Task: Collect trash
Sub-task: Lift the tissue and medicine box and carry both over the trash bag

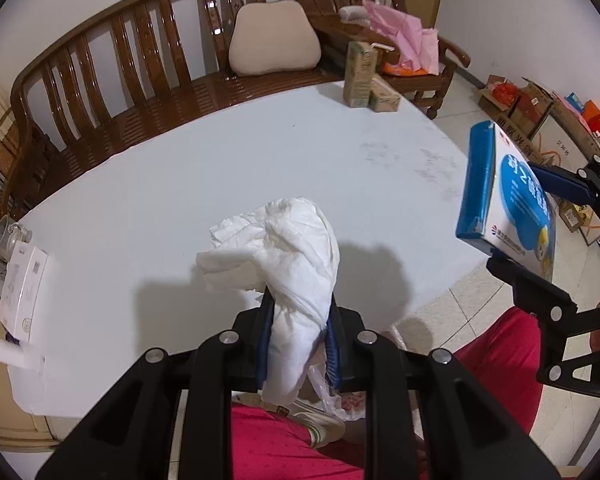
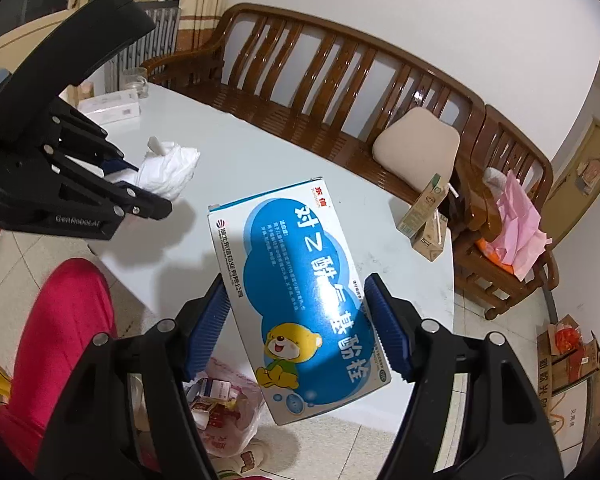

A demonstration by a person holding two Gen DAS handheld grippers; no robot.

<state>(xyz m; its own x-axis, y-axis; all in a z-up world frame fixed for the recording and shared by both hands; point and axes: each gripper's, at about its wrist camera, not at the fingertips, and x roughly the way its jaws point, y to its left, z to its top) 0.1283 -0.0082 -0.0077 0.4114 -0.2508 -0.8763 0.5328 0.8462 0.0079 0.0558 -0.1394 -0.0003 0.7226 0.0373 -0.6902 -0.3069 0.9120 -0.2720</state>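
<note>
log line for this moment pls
left gripper: shut on crumpled tissue | right gripper: shut on blue medicine box | both above table edge | trash bag on floor below

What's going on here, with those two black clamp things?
A person in red trousers is clearing rubbish off a white table, holding a clamp tool in each hand. The left gripper has its fingers shut on a crumpled tissue; the right gripper holds a blue medicine box, both lifted off the table. A plastic bag with rubbish already in it sits on the floor below. Two cartons remain at the table's far edge.
</note>
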